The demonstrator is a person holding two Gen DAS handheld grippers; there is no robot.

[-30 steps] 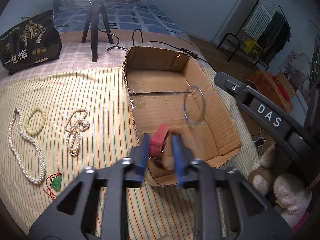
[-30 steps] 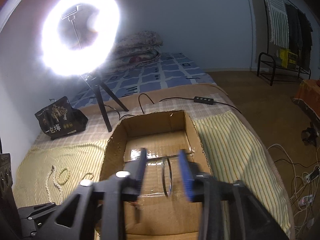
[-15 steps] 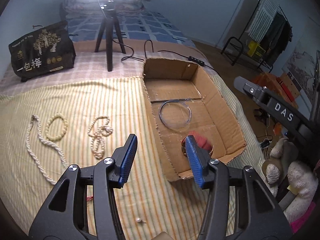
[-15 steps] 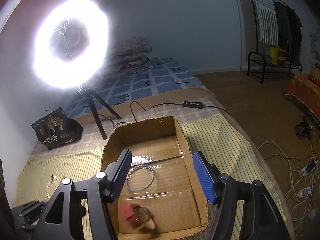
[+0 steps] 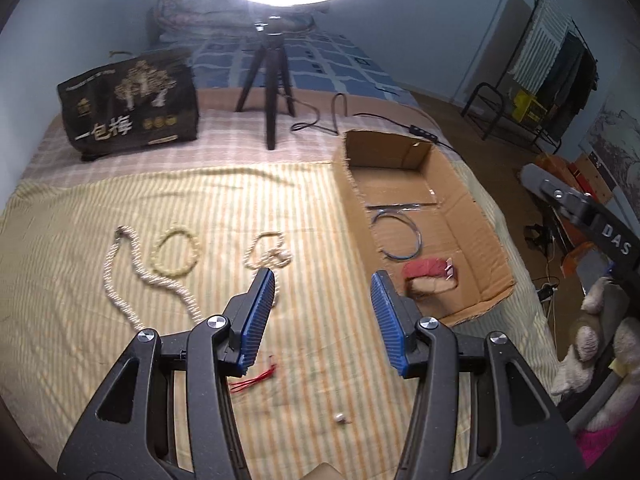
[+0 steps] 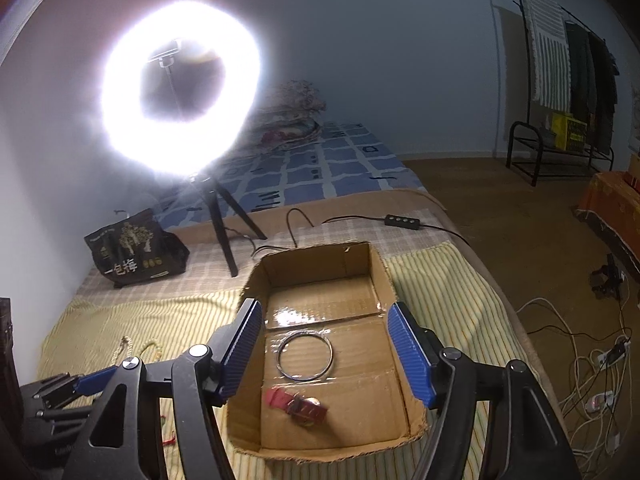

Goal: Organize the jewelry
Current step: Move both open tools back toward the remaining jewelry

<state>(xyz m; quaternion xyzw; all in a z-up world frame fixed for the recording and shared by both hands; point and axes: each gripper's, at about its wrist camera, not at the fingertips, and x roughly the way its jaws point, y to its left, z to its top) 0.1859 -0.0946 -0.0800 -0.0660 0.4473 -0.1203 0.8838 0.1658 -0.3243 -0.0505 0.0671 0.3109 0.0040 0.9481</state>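
Note:
An open cardboard box (image 5: 468, 208) (image 6: 384, 276) lies on the striped cloth. Inside it lie a thin silver bangle (image 5: 396, 236) (image 6: 305, 356) and a red watch (image 5: 428, 274) (image 6: 298, 400). On the cloth to the left lie a long pearl rope necklace (image 5: 128, 276), a cream bead bracelet (image 5: 176, 252) and a tangled pearl necklace (image 5: 270, 250). A red cord (image 5: 254, 378) and a loose pearl (image 5: 340, 417) lie nearer. My left gripper (image 5: 322, 320) is open and empty above the cloth. My right gripper (image 6: 326, 354) is open and empty above the box.
A ring light on a tripod (image 6: 180, 92) (image 5: 268, 92) stands behind the box, its cable and switch (image 6: 402, 221) trailing right. A black bag (image 5: 130, 106) sits at the back left. Plush toys (image 5: 592, 356) and floor cables (image 6: 592, 360) lie off the bed's right edge.
Both grippers have opened, dropping the red watch and the bangle into the box. The left gripper has swung left over the cloth; the right has pulled back.

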